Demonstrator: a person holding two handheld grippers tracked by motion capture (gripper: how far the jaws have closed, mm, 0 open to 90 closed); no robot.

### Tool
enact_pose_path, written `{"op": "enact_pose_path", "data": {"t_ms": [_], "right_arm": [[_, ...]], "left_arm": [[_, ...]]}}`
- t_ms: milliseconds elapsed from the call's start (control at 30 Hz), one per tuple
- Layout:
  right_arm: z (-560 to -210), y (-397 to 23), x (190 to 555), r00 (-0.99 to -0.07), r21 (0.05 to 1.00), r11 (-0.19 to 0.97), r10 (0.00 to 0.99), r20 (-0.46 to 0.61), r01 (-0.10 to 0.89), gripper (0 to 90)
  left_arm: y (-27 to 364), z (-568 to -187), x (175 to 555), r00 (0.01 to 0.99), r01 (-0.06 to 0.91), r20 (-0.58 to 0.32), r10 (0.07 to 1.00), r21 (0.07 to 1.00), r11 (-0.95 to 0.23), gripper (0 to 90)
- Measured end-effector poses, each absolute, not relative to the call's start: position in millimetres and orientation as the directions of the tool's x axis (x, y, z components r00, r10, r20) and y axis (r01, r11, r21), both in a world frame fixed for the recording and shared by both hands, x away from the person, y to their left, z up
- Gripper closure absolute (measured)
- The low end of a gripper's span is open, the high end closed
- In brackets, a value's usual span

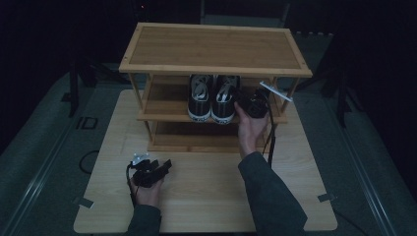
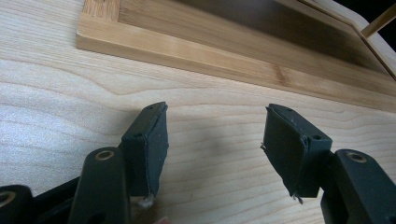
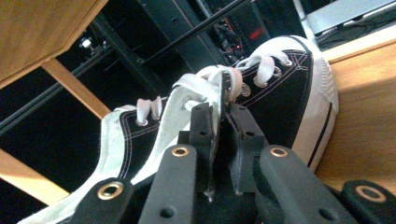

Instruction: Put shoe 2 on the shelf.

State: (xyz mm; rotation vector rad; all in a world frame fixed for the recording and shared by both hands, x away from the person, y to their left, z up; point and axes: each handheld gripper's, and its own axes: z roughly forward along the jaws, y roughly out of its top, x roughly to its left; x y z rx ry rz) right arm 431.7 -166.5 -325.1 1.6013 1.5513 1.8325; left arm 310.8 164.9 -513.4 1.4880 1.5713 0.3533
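At frame centre, on the rack's [image 1: 147, 117] middle shelf, the right gripper [image 3: 219, 109] pinches the right shoe's [image 1: 224, 100] tongue to seat it beside its mate [image 1: 200, 100], while the left gripper [image 2: 212, 140] rests open on the table [image 1: 206, 196].

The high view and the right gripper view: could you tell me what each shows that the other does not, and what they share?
High view alone: the whole wooden rack on the table, and the left gripper resting low near the table's front, jaws apart.

Right gripper view alone: the right gripper with its jaws nearly together around the white edge of the right shoe's opening, near the laces.

Both: the pair of black-and-white sneakers, the left shoe beside the right, on the rack's middle shelf.
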Motion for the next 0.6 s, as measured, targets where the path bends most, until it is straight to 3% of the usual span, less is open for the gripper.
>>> {"op": "enact_pose_path", "data": {"t_ms": [167,300,600], "right_arm": [[-325.3,-166.5,431.5,-0.368,0.809,-0.399,0.741,0.561,0.431,80.1],[-323.2,-169.5,427.7,-0.393,0.821,-0.391,0.737,0.550,0.416,71.6],[-320.2,-184.4,406.6,-0.419,0.850,-0.377,0.748,0.514,0.369,68.5]], "left_arm": [[165.0,-513.5,310.8,0.144,0.638,-0.412,0.900,0.734,0.233,40.7],[165.0,-513.5,310.9,0.145,0.639,-0.412,0.900,0.734,0.232,40.7],[165.4,-513.7,310.8,0.143,0.637,-0.414,0.899,0.734,0.236,40.7]]}}
